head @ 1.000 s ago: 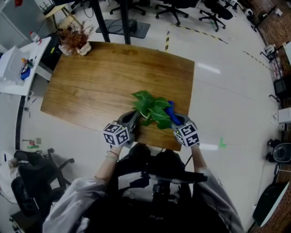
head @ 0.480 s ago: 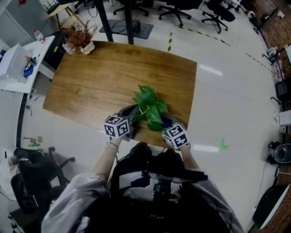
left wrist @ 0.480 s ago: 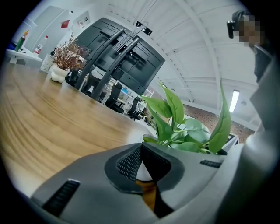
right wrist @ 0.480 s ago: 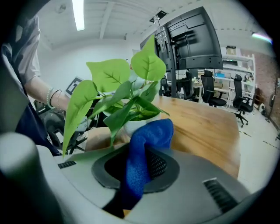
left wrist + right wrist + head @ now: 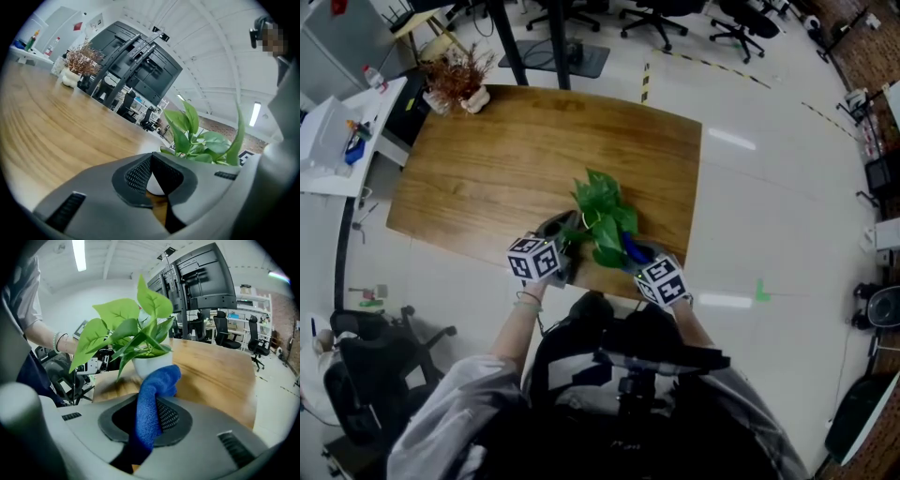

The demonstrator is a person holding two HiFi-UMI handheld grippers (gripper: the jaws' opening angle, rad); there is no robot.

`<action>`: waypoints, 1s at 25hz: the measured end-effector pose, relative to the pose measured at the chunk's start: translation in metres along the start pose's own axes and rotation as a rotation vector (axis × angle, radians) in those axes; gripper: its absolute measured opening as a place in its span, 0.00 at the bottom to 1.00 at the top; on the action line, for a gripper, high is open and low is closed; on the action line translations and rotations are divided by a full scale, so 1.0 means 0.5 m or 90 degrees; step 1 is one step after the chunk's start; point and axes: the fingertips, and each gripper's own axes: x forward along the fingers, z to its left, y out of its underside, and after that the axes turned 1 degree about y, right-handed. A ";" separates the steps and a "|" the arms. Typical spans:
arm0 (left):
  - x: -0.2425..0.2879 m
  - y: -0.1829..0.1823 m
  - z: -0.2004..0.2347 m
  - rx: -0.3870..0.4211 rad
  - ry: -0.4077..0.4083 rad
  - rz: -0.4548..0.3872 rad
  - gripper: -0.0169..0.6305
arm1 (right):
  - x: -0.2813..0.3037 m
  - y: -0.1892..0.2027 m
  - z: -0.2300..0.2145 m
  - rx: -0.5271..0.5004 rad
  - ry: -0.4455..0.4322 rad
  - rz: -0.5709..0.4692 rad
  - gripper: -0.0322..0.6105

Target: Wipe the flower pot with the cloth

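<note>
At table's near edge, flower pot [image 5: 152,365]: upright on the table [image 5: 506,159], white wall showing under the leaves [image 5: 605,220].
Right gripper [image 5: 150,414]: right of the flower pot, jaws clenched on the blue cloth [image 5: 153,394].
Cloth end: bulges toward the pot wall; contact cannot be confirmed.
Left gripper [image 5: 151,158]: left of the flower pot, jaws pressed together, nothing between them.
Wiping method: press the cloth end flat on the wall and sweep round it.
Bracing: steady the opposite side with your left gripper so the pot neither slides nor tips.
</note>
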 end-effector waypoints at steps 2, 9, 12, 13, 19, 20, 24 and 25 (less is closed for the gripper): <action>-0.022 0.015 -0.008 -0.008 -0.002 -0.003 0.04 | -0.023 0.004 -0.031 -0.012 0.018 0.003 0.16; -0.038 0.063 -0.058 -0.030 0.020 0.009 0.04 | -0.035 -0.072 -0.117 -0.062 0.037 -0.019 0.16; -0.029 0.074 -0.069 -0.029 0.026 0.014 0.04 | -0.016 -0.102 -0.112 -0.113 0.012 -0.021 0.16; -0.027 0.076 -0.071 -0.027 0.027 0.016 0.04 | -0.010 -0.107 -0.107 -0.125 0.002 -0.022 0.16; -0.019 0.055 -0.054 -0.008 0.025 0.018 0.04 | 0.014 -0.081 -0.059 -0.139 -0.029 0.009 0.16; -0.019 0.049 -0.048 -0.005 0.023 0.017 0.04 | 0.016 -0.073 -0.049 -0.135 -0.031 0.010 0.16; -0.013 0.023 -0.015 0.012 0.008 0.011 0.04 | 0.027 -0.048 -0.004 -0.115 -0.048 0.017 0.16; -0.009 0.017 -0.007 0.018 0.005 0.012 0.04 | 0.031 -0.043 0.007 -0.113 -0.052 0.024 0.16</action>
